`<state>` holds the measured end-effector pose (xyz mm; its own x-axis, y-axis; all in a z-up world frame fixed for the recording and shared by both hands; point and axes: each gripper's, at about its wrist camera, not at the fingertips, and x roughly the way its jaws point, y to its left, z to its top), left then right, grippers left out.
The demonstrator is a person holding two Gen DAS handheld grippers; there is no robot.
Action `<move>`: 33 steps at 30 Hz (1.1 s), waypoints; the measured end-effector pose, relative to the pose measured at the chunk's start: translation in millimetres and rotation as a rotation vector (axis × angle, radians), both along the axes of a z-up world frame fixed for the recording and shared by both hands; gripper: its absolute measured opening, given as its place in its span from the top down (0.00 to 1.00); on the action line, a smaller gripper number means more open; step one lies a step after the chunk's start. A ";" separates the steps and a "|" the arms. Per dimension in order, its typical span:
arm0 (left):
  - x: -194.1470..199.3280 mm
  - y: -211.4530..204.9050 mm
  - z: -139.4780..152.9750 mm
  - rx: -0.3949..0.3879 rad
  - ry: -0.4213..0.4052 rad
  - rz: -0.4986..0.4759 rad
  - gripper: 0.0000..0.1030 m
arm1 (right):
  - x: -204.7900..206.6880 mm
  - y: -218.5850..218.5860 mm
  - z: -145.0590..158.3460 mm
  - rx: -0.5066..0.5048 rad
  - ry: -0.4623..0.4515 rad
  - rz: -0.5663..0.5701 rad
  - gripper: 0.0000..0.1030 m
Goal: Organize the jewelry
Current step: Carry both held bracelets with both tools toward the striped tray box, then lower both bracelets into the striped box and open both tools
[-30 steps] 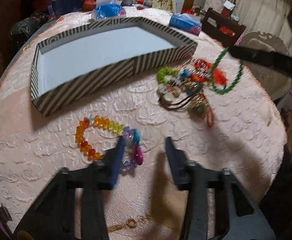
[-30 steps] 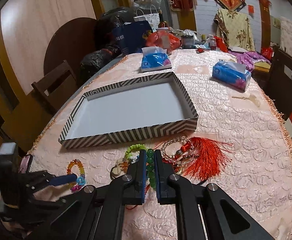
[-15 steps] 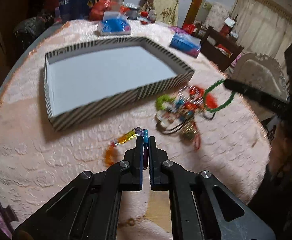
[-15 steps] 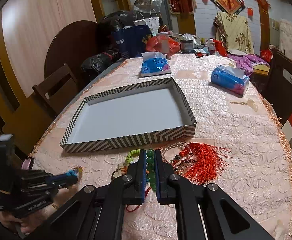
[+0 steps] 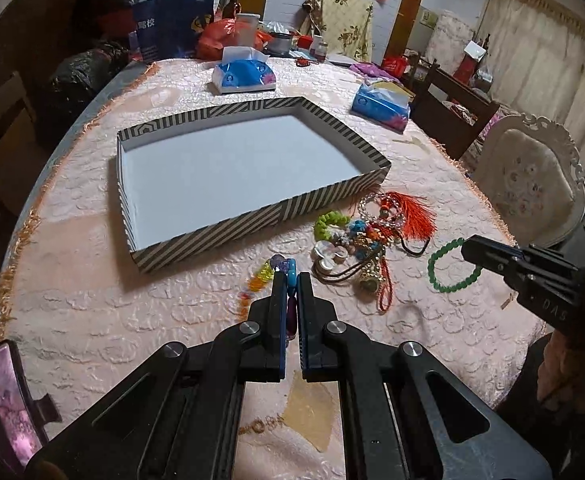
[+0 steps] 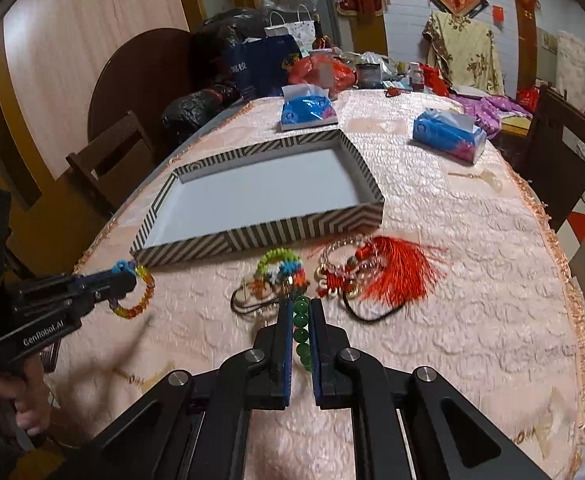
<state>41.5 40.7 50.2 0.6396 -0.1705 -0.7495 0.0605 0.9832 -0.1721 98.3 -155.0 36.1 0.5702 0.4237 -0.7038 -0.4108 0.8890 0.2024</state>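
My left gripper (image 5: 291, 280) is shut on a multicoloured bead bracelet (image 5: 261, 276) and holds it above the table, in front of the striped tray (image 5: 332, 196). It shows from the side in the right wrist view (image 6: 134, 292). My right gripper (image 6: 301, 308) is shut on a green bead bracelet (image 6: 301, 332), which hangs from its tip in the left wrist view (image 5: 448, 268). A pile of jewelry (image 5: 364, 236) with a red tassel (image 6: 400, 268) lies on the table near the tray's front right corner. The tray (image 6: 260, 236) has a bare white floor.
Two blue tissue packs (image 5: 244, 76) (image 5: 380, 106) lie beyond the tray. Bags and bottles (image 6: 316, 68) crowd the table's far end. Chairs stand to the left (image 6: 108, 160) and right (image 5: 528, 184). The round table has a peach embossed cloth (image 5: 92, 312).
My left gripper closed on the multicoloured bracelet and lifted it off the table. The right gripper kept hold of the green bracelet and stayed raised beside the jewelry pile.
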 end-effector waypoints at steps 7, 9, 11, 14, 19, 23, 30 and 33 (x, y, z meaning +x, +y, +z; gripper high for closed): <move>-9.6 -9.6 3.9 0.000 -0.018 0.000 0.97 | -7.5 -0.4 1.1 -0.001 -0.004 0.009 0.94; -10.6 -10.5 4.1 -0.003 -0.019 -0.003 0.97 | -8.9 2.6 0.9 -0.009 -0.005 0.015 0.94; -11.1 -10.8 3.9 -0.001 -0.020 -0.002 0.97 | -10.2 4.6 0.2 -0.010 -0.003 0.017 0.94; -11.7 -11.2 3.6 -0.002 -0.021 0.000 0.97 | -10.8 5.6 -0.5 -0.009 -0.004 0.016 0.94; -10.2 -9.8 4.7 -0.007 -0.026 0.004 0.97 | -8.9 6.6 -1.0 -0.015 -0.003 0.011 0.94; -1.6 -4.5 8.3 -0.008 -0.033 0.010 0.97 | -1.6 8.8 -1.6 -0.024 0.001 0.010 0.94; 21.4 3.7 15.0 -0.006 -0.048 0.014 0.97 | 16.1 10.2 -0.9 -0.037 0.001 0.000 0.94; 34.5 9.2 21.2 -0.001 -0.067 0.025 0.97 | 27.3 10.1 1.2 -0.047 -0.003 -0.010 0.94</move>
